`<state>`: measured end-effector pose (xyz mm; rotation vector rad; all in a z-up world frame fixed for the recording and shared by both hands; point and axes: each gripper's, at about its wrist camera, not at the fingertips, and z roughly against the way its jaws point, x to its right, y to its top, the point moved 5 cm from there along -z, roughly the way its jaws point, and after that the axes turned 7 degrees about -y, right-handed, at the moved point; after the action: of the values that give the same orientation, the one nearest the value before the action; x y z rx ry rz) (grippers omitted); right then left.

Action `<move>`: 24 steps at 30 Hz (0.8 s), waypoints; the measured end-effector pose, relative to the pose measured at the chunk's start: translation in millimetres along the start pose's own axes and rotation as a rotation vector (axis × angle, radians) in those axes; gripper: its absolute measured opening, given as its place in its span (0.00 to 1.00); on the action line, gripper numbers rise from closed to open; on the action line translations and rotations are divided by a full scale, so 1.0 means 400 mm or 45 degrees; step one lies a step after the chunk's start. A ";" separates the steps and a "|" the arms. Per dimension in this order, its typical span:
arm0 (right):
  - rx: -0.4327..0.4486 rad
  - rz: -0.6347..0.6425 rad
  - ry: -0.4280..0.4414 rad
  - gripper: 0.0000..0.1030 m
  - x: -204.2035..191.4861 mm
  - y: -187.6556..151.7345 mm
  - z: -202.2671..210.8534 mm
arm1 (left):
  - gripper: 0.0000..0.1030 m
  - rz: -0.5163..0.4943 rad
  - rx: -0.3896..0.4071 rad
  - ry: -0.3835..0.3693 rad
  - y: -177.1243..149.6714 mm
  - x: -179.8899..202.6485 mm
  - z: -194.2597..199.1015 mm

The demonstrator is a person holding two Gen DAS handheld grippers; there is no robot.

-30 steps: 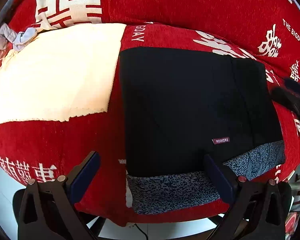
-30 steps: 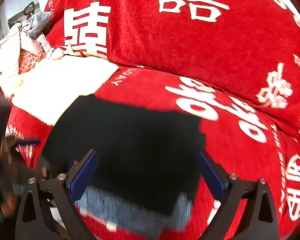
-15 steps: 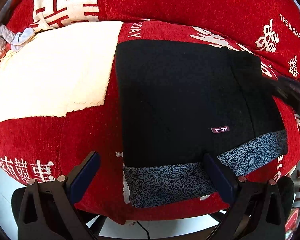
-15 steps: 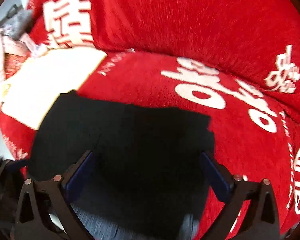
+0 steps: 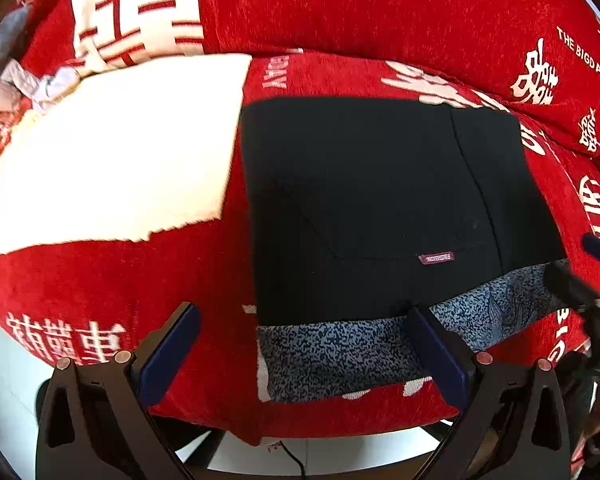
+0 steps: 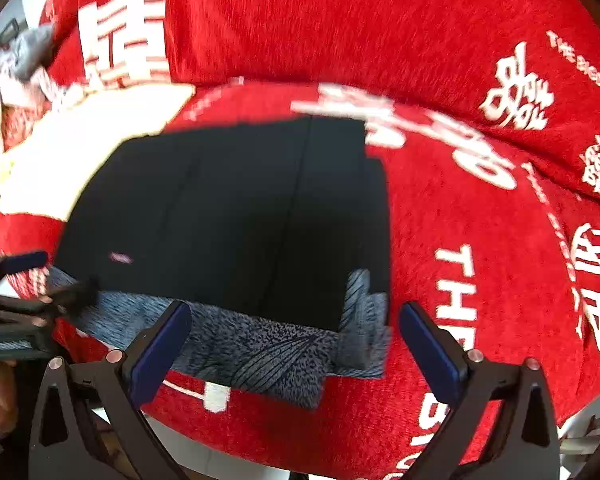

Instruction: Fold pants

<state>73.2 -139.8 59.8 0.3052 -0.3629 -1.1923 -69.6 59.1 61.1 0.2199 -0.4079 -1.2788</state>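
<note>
Black pants (image 5: 380,208) lie folded into a flat rectangle on the red sofa seat, with a grey speckled lining strip (image 5: 340,356) along the near edge and a small pink label. They also show in the right wrist view (image 6: 228,216). My left gripper (image 5: 304,348) is open and empty, just in front of the pants' near left corner. My right gripper (image 6: 296,344) is open and empty, over the lining near the pants' right corner. Each gripper appears at the edge of the other's view.
A cream cloth (image 5: 116,156) lies flat on the seat left of the pants. Crumpled clothes (image 6: 16,76) pile at the far left. The red sofa (image 5: 380,12) has white characters on its backrest. White floor (image 5: 8,360) shows below the seat's front edge.
Both grippers have pulled back from the pants toward the seat's front edge, open and empty throughout. The right gripper has moved off the black cloth. The pants have not moved.
</note>
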 end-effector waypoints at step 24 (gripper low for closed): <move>-0.084 -0.002 -0.134 1.00 -0.028 0.040 0.042 | 1.00 -0.041 0.077 0.048 0.040 0.053 0.068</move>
<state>75.9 -124.5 80.5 0.1855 -0.4139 -1.2223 -61.7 45.3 95.4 0.3028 -0.4124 -1.2927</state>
